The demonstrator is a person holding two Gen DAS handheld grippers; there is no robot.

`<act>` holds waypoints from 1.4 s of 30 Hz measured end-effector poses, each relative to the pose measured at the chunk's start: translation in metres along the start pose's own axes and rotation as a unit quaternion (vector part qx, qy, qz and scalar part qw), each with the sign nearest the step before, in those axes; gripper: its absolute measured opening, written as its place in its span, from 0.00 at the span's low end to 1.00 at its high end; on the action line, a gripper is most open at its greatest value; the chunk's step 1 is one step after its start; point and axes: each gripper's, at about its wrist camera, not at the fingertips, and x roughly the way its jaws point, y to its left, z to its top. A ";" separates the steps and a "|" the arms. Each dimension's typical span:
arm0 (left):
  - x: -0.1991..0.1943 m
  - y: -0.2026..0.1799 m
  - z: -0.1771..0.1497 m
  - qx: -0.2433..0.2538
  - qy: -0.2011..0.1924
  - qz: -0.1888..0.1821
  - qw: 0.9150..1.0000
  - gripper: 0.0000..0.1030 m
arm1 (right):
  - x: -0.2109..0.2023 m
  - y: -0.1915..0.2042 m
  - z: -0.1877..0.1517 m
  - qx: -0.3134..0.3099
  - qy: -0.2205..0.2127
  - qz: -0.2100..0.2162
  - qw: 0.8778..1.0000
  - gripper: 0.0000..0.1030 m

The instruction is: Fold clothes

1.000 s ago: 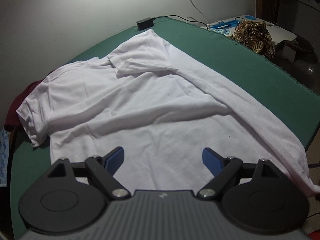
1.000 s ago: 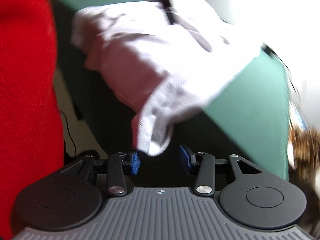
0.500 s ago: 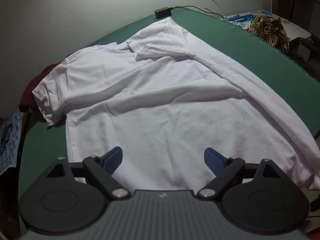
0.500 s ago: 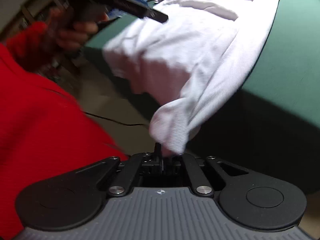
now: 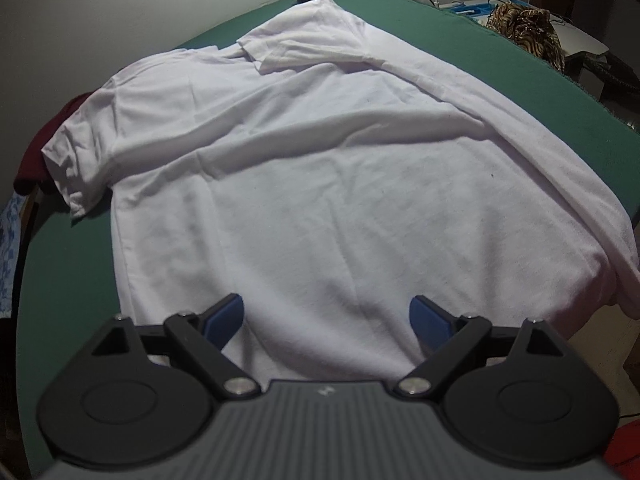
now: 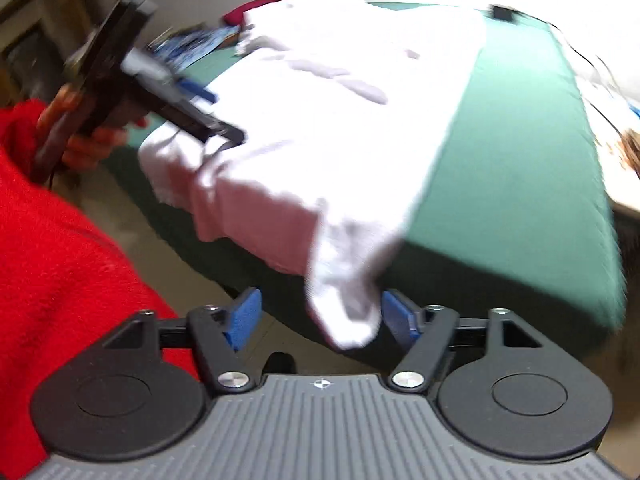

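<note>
T-shirt [image 5: 320, 184], soft, light and limp, lies spread on the green table [image 5: 520, 68], its hem corner drooping over the near edge. Left gripper [image 5: 326, 318] hovers wide open; right gripper [image 6: 320, 316], just reopened, brackets that corner ungripped. Pinch hem corners.

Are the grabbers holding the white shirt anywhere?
No. Left gripper is open above the shirt; right gripper has just opened, the hanging corner loose between its jaws.

Black tool [image 6: 320, 316], blue pads [image 6: 244, 316]; red sleeve [image 6: 60, 264].
</note>
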 end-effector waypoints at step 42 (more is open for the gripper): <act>-0.036 0.088 -0.089 -0.331 0.013 0.094 0.939 0.75 | 0.173 0.001 0.224 -0.151 0.039 0.027 0.987 0.61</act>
